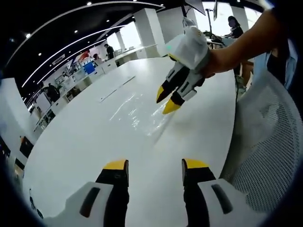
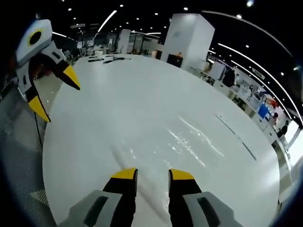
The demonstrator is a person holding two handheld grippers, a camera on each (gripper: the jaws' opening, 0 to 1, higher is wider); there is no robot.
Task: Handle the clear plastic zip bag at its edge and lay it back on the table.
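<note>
The bag [image 1: 137,113] lies flat on the white desk [image 1: 85,142], at twelve o'clock from the left claw [image 1: 155,165], which gapes empty. The right claw [image 2: 153,175] hovers, jaws parted, above the bag's near edge. The film may slip or crumple if pinched shallowly. The desk is wide and bare; its edge lies at three o'clock.

Both grippers have white bodies, black jaws and yellow tips: the left gripper [image 1: 155,171], the right gripper [image 2: 153,179]. A bare forearm [image 1: 246,38] holds the right one.
</note>
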